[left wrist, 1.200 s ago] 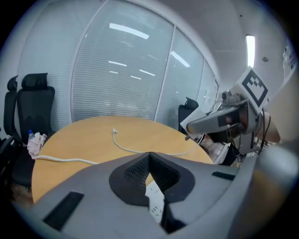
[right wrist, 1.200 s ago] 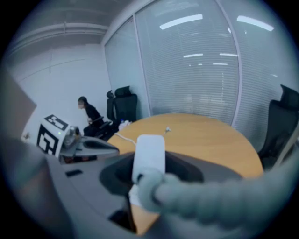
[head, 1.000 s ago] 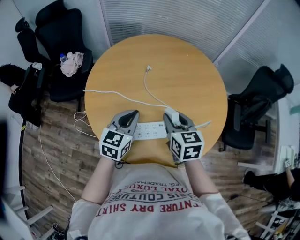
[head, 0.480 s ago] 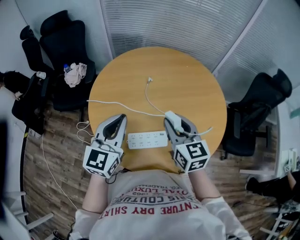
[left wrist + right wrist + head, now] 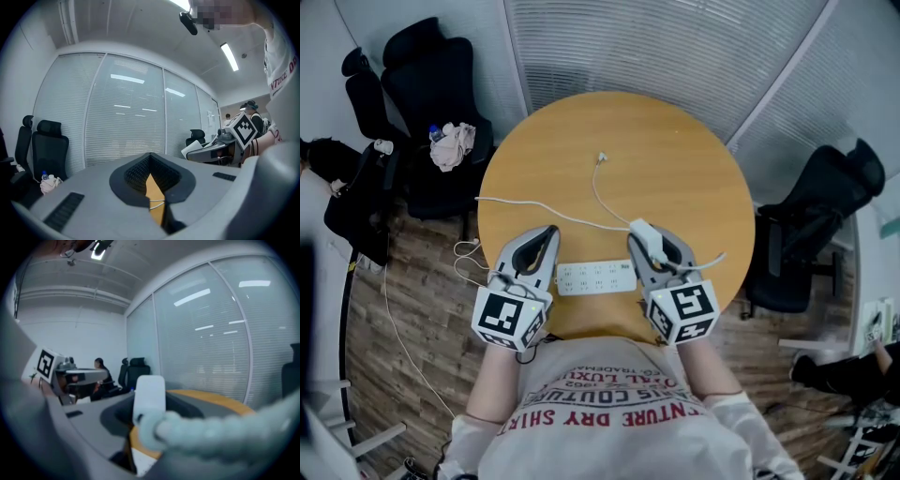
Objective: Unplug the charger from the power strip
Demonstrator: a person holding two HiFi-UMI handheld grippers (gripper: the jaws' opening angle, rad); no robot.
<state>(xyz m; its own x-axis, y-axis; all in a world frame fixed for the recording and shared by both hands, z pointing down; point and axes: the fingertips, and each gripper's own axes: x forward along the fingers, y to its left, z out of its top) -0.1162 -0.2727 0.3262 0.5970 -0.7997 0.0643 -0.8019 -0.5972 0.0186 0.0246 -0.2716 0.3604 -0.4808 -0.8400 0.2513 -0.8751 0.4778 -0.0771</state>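
Observation:
A white power strip (image 5: 596, 277) lies flat near the front edge of the round wooden table (image 5: 675, 159). Its white cord (image 5: 525, 204) runs off the table's left side. My right gripper (image 5: 649, 240) is shut on the white charger (image 5: 642, 232), which hangs above the strip's right end, free of the sockets. The charger (image 5: 150, 397) stands upright between the jaws of the right gripper (image 5: 147, 416), with its thick cable (image 5: 215, 432) blurred in front. The charger's thin cable (image 5: 598, 192) trails across the table to a loose plug. My left gripper (image 5: 547, 234) is shut and empty, above the strip's left end.
Black office chairs stand at the left (image 5: 422, 75), one with a cloth and a bottle (image 5: 450, 145), and another at the right (image 5: 825, 187). Glass walls with blinds (image 5: 675, 37) run behind the table. White cords (image 5: 464, 258) lie on the wooden floor at the left.
Both grippers have risen from the power strip. The charger has come up out of the strip in the right gripper. The left gripper has drawn off the strip to the left.

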